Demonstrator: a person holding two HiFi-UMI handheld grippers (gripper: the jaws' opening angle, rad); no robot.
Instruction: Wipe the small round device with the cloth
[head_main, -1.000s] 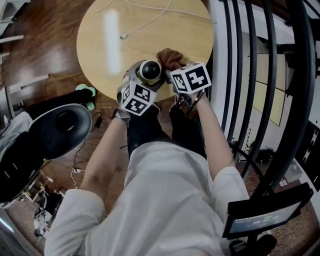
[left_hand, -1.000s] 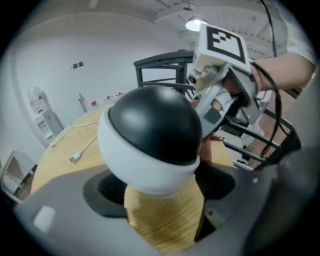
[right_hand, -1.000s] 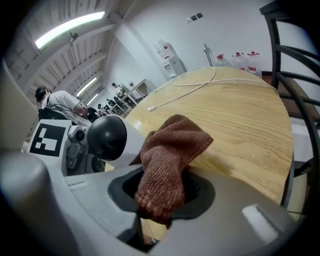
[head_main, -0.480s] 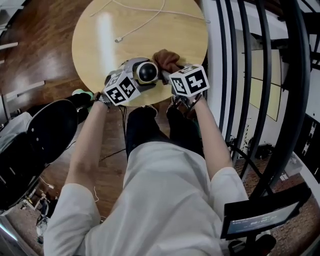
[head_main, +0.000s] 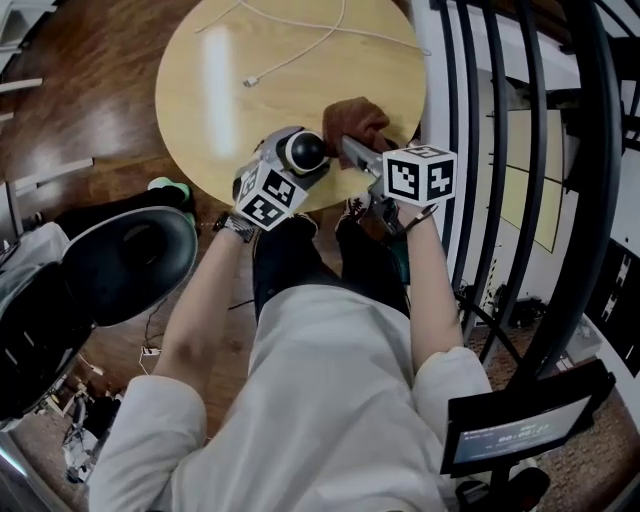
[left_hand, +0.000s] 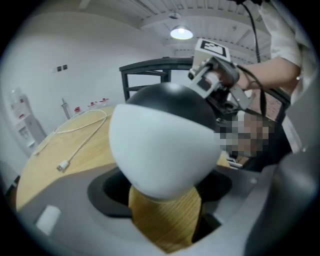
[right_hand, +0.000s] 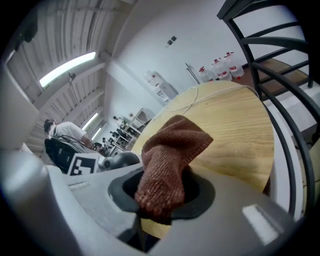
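The left gripper (head_main: 288, 160) has just been closing its wide-set jaws, which now clasp the device (left_hand: 160, 145) at the table (head_main: 300, 70)'s 6 o'clock edge. The right gripper (right_hand: 162, 197) pinches the cloth (right_hand: 167, 160) tight at the device's 2 o'clock, seemingly just apart from it. A sideways wipe could squirt the smooth round device (a slippery shape) out and off that edge. The short cloth tuft might also let bare jaws scrape it.
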